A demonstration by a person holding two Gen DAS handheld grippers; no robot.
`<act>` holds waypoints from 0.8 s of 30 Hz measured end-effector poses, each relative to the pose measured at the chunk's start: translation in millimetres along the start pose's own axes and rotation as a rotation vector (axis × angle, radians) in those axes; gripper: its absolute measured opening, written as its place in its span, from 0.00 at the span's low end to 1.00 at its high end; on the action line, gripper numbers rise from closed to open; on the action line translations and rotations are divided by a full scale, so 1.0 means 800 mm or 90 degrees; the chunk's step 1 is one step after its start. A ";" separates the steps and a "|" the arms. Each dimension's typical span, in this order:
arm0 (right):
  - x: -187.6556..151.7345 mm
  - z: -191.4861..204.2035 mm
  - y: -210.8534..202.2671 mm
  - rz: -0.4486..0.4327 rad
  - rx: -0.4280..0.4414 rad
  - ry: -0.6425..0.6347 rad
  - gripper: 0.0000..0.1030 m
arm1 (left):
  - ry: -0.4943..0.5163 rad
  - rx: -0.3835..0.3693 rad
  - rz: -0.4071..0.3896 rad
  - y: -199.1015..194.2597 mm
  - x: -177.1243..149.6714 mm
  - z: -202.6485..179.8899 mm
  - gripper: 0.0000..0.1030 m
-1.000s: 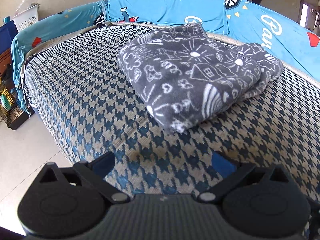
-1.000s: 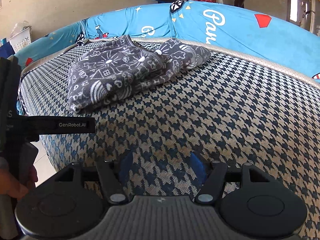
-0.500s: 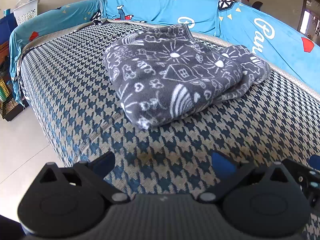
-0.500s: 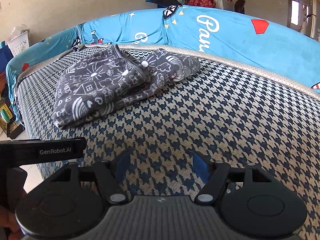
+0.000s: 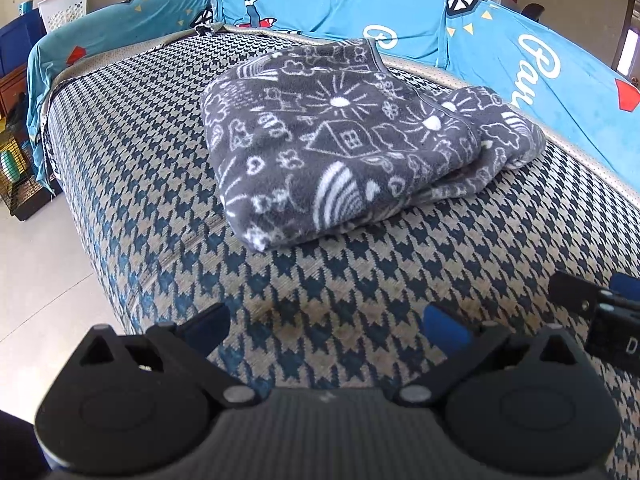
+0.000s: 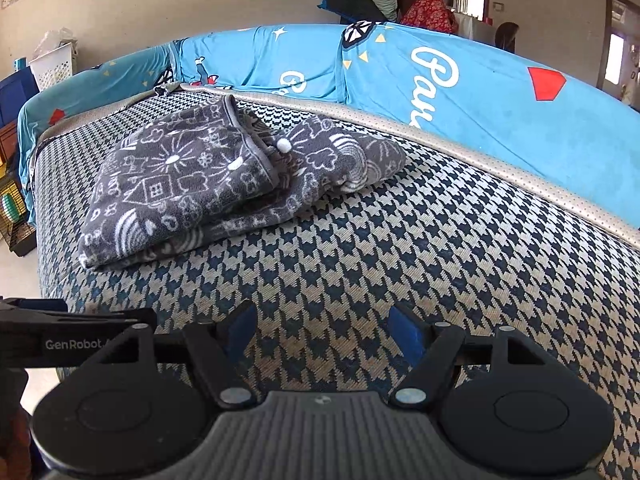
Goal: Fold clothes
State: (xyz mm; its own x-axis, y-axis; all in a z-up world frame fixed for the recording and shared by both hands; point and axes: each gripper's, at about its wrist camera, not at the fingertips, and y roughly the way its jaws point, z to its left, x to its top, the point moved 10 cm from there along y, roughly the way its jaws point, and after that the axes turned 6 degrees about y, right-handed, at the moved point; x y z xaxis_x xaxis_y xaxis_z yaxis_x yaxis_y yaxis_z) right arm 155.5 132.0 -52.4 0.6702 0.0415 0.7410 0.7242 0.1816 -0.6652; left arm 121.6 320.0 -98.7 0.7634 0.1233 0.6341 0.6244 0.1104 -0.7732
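A grey fleece garment [image 5: 352, 148] with white doodles lies folded in layers on a houndstooth sofa seat [image 5: 360, 288], ahead of both claws. Its long side runs left to right. The left claw [image 5: 324, 322] and right claw [image 6: 322, 326] hover spread and empty, with the left nearer to it.

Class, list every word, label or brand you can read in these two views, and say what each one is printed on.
"GenRobot": white print on the left gripper body, cut off after a dot.
"Pau": white script on the blue sofa cover, rest hidden.
"D": lone letter on the right gripper body, remainder out of frame.
Other white script on the cover: partly hidden, unreadable.
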 end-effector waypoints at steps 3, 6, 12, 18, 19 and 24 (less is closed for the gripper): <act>0.008 -0.008 0.009 0.003 0.008 0.002 0.70 | -0.006 0.005 -0.001 -0.001 0.001 -0.003 1.00; 0.019 -0.012 0.017 0.001 0.010 -0.021 0.70 | -0.020 0.011 0.012 0.003 -0.001 -0.006 1.00; 0.039 -0.008 0.034 0.007 0.052 -0.063 0.70 | -0.044 0.012 0.034 0.009 -0.004 -0.015 1.00; 0.047 -0.001 0.043 0.015 0.075 -0.125 0.71 | -0.063 0.010 0.022 0.001 0.001 -0.024 1.00; 0.048 0.000 0.044 0.017 0.079 -0.134 0.71 | -0.065 0.012 0.021 0.000 0.001 -0.025 1.00; 0.055 0.002 0.038 0.015 0.096 -0.148 0.75 | -0.058 0.009 0.017 -0.005 0.001 -0.037 1.00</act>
State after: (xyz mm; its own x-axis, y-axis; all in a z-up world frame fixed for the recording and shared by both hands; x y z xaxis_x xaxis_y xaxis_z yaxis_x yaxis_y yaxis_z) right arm 206.6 141.2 -39.7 0.6185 0.2686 0.7384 0.6651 0.3215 -0.6740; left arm 124.4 290.4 -95.1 0.7613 0.2153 0.6116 0.6008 0.1203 -0.7903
